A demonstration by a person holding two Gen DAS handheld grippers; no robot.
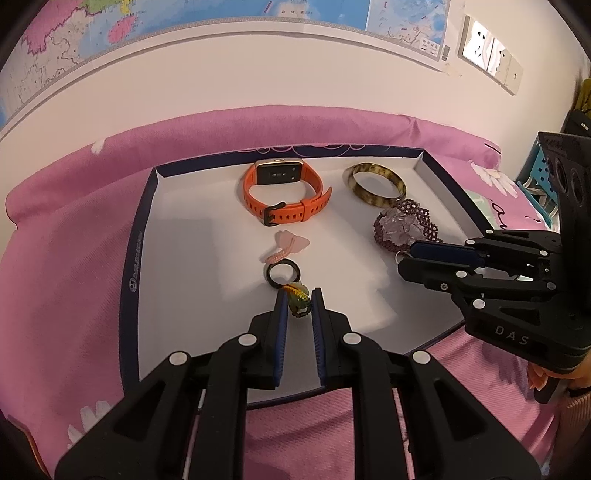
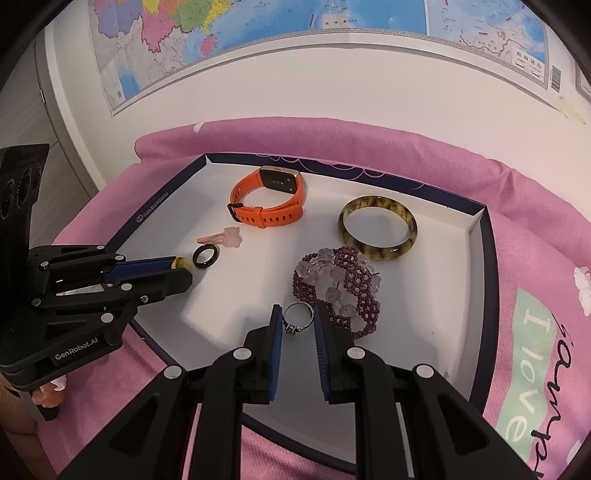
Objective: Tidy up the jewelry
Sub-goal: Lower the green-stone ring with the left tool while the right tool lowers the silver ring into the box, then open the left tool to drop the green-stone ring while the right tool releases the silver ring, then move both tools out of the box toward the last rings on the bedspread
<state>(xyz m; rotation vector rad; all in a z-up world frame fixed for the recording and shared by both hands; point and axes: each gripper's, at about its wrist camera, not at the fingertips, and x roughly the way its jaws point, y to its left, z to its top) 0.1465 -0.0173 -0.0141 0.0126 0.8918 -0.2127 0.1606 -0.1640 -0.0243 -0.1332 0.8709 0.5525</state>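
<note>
Left wrist view: left gripper clamped on a small green and yellow charm, pads pressing both sides, lower part of the charm hidden between the blue pads. Attached to a black ring lying on the white floor of the tray; exact link too small to make out. Beyond it a pale pink flower charm on a braided loop, then an orange watch near the far wall, face turned away.

Right wrist view: right gripper closed on a silver ring, standing upright between the pads, its stone at the lower edge, small and blurred. Just beside and behind it a purple beaded bracelet with clear flower beads, partly covered by the right pad. Further back a mottled brown bangle, lying flat, apart from the watch.

Tray resting on pink bedding, near rim cut off by the gripper arms. Map on the wall behind, top cropped. Fingertips of a hand barely visible under the left gripper's body.
</note>
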